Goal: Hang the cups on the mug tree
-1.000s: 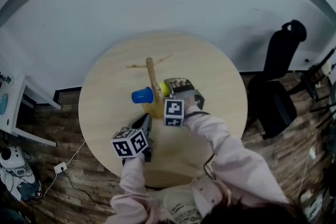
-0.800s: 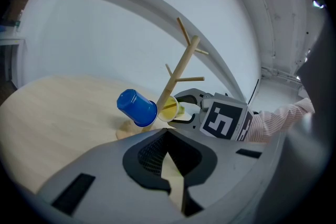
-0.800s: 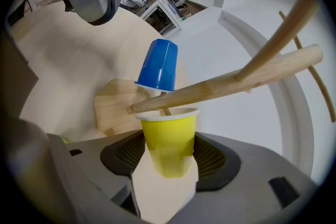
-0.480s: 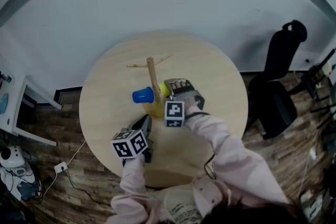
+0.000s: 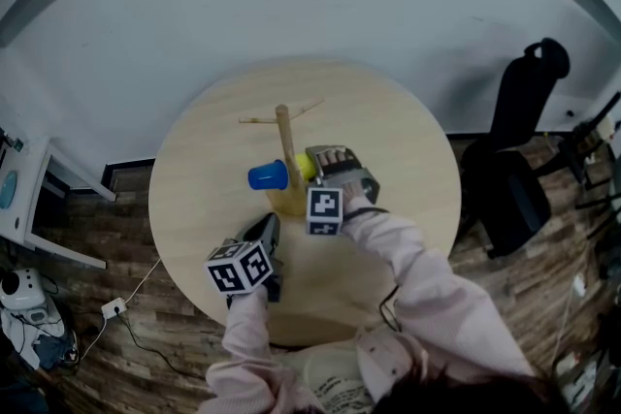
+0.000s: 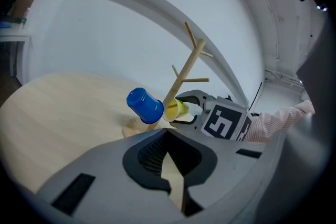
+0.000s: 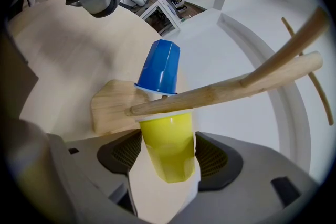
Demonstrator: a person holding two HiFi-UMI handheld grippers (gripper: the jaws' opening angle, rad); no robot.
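Loosening around the yellow cup (image 7: 167, 145) on the mug tree (image 5: 284, 136), the right hand-held gripper (image 7: 168, 156) has just been spreading its jaws; the left hand-held gripper (image 6: 169, 159) is pressed together.

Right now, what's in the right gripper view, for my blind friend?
A yellow cup sits between the right gripper's jaws, which have just been opening, against the wooden mug tree. A blue cup hangs on the far side.

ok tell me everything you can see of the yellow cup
The yellow cup looks like glossy plastic, faceted and tapered. It is tipped with its rim toward the trunk of the wooden mug tree, opposite the blue cup. It sits between the right gripper's jaws, which have just been opening. The pads look just clear of its sides.
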